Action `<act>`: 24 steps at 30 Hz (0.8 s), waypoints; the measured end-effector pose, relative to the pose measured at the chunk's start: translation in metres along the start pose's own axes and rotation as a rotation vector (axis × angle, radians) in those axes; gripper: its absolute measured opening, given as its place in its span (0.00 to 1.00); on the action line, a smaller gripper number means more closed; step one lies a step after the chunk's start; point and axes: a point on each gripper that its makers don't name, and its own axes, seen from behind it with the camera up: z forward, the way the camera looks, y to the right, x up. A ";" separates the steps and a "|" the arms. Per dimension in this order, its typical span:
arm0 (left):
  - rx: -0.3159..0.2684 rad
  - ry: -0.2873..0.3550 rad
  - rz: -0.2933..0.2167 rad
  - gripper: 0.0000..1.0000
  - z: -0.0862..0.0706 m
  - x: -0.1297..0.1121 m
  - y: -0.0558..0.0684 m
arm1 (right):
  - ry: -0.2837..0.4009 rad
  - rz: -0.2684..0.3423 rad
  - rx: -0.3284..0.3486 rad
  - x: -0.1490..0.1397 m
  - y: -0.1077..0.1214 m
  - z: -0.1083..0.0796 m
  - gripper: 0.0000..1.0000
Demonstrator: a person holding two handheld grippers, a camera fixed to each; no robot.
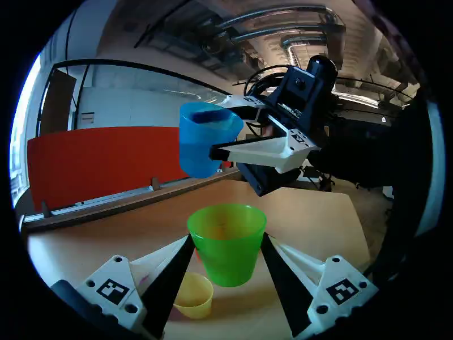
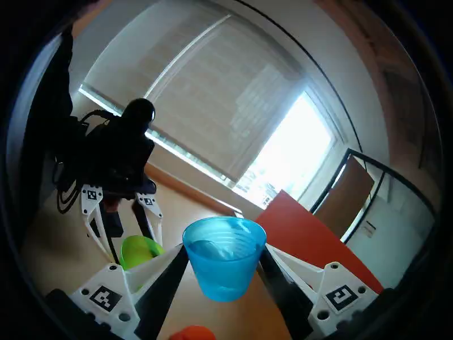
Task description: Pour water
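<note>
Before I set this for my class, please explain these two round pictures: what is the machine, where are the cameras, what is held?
No robot: a person holds a two-finger gripper in each hand, each carrying a camera. The left gripper view looks along the left gripper, its jaws clamping a green cup over a wooden table where a small yellow cup sits. The right gripper view looks along the right gripper, its jaws clamping a blue cup.
</note>
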 end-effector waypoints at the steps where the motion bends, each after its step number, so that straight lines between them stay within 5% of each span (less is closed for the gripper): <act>1: 0.000 0.000 0.000 0.84 0.000 0.000 0.000 | 0.000 -0.005 0.001 0.000 0.000 0.000 0.89; 24: -0.009 0.009 0.000 0.84 0.001 0.003 0.003 | -0.010 -0.085 0.018 0.004 -0.005 0.000 0.89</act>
